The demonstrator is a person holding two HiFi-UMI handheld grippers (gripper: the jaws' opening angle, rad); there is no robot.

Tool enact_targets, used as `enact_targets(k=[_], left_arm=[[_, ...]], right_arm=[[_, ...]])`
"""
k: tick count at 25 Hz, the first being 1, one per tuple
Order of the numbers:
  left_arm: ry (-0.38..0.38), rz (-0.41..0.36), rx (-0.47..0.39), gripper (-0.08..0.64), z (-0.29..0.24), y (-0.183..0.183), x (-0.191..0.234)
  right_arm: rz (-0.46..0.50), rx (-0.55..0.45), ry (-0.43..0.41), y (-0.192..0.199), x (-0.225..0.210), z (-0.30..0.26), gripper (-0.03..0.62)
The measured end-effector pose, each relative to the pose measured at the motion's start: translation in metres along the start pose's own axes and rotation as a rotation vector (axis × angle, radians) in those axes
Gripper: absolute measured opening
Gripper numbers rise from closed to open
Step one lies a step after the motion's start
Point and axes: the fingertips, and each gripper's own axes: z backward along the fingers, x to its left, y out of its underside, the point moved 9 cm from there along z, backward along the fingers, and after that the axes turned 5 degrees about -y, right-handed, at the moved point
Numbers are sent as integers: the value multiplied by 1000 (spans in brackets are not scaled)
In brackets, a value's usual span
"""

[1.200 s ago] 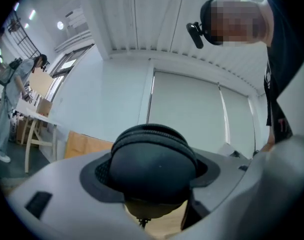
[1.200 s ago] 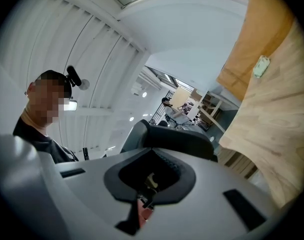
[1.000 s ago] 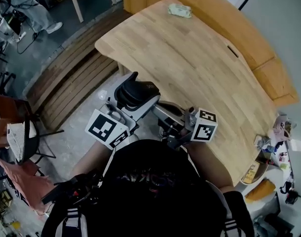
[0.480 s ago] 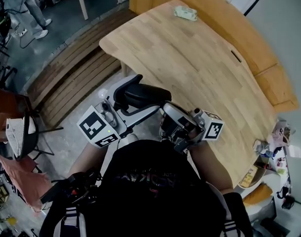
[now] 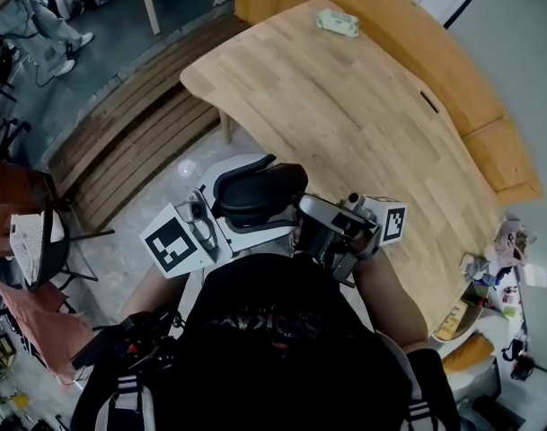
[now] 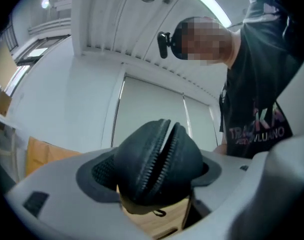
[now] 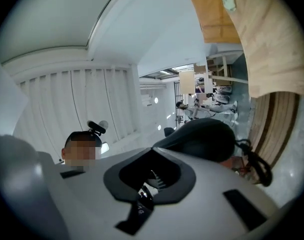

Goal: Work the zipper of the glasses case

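Note:
The black glasses case [image 5: 255,191] hangs in the air in front of the person's chest, off the near edge of the table. My left gripper [image 5: 251,203] has its white jaws wide around the case, and both pads press on its sides. In the left gripper view the case [image 6: 156,164] faces me end-on, its zipper parted with both rows of teeth showing. My right gripper [image 5: 302,215] meets the case from the right. It is shut on the zipper pull [image 7: 141,207], with the case's rounded body [image 7: 201,139] just beyond the jaws.
The curved wooden table [image 5: 345,106] lies ahead, with a small pale packet [image 5: 338,22] at its far corner. Wooden slats [image 5: 138,142] run along the floor to the left. A chair [image 5: 30,241] stands at far left, and clutter [image 5: 498,259] sits at the right edge.
The case has turned from a tilted pose to lie level. The left gripper's marker cube has swung down and left. The right gripper has stayed close against the case's right end.

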Motion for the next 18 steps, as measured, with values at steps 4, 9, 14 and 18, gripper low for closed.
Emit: enact_targets(k=[4, 9, 14, 18], left_arm=[[8, -80, 82, 364, -2, 0, -3], [-16, -213, 244, 314, 0, 7, 1], [-78, -336, 376, 304, -7, 15, 5], [-152, -494, 491, 302, -14, 26, 5]], right_arm=[[-11, 31, 2, -3, 2, 1, 17], [109, 114, 152, -11, 7, 2, 17], [322, 188, 375, -16, 11, 1, 17], [425, 238, 454, -14, 12, -7, 17]])
